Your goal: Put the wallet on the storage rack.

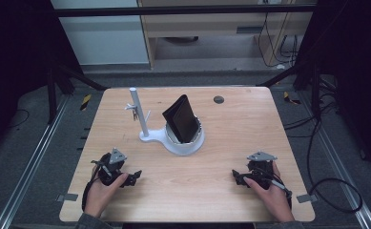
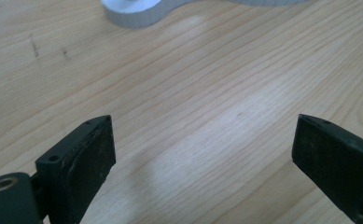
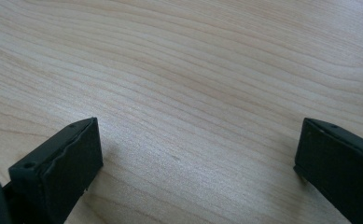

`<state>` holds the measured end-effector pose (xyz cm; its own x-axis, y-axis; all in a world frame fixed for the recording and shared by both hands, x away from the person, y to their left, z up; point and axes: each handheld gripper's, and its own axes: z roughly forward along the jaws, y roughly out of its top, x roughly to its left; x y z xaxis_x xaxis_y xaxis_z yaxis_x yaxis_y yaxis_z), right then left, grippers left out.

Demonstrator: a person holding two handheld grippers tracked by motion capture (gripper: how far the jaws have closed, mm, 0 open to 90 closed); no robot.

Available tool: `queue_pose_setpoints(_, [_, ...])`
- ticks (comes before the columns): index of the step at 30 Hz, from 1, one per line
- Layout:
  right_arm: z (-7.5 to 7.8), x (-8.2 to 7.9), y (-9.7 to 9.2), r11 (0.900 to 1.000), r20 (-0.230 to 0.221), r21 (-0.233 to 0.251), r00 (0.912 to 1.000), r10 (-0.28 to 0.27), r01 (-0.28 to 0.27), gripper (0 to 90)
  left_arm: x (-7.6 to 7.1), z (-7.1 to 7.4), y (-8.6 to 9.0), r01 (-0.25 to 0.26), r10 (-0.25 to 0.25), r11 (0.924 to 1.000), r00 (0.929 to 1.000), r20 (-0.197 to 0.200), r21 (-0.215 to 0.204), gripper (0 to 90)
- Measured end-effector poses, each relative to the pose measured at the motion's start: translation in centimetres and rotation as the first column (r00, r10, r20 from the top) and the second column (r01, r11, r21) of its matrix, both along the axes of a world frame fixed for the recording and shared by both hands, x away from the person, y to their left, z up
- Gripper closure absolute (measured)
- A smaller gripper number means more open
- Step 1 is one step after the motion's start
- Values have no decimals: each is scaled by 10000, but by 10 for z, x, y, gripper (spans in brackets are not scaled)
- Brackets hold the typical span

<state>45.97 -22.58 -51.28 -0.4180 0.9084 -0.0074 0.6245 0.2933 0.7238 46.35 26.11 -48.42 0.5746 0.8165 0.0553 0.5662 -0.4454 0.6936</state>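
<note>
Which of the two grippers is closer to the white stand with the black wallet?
The left gripper: the white stand lies left of the table's middle, farther from the right gripper.

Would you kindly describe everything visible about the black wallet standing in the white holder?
The black wallet looks like a folded, flat, matte piece, perhaps leather, though the material is hard to confirm. It stands on end, tilted with its top leaning to the left, its lower end set in the round cup of the white holder near the table's middle. It touches only the cup. Both grippers rest on the table well short of it.
</note>
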Motion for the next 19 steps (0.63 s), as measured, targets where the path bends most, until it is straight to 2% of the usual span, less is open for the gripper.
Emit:
queue_pose_setpoints(7, [0,1,1,10000,1,2,10000,-89,89,6,4,-10,15,-349,351,9993,9993,-109,145,59])
queue_pose_setpoints(10, [0,1,1,10000,0,4,10000,-89,89,6,6,-15,17,-510,521,9981,9981,-315,331,53])
queue_pose_setpoints(12, [0,1,1,10000,1,4,10000,-89,89,6,7,-19,18,-471,471,9989,9978,-460,5,25])
queue_pose_setpoints(14, [0,1,1,10000,1,6,10000,-93,93,6,8,-21,19,-445,438,9988,9985,-343,-195,2])
queue_pose_setpoints(15, [0,1,1,9999,3,4,9999,-120,120,6,9,-23,20,-435,432,9985,9990,-103,-346,0])
queue_pose_setpoints(19, [0,-1,2,9999,8,3,9999,-127,127,6,11,-24,22,-542,541,9976,9985,-38,-437,0])
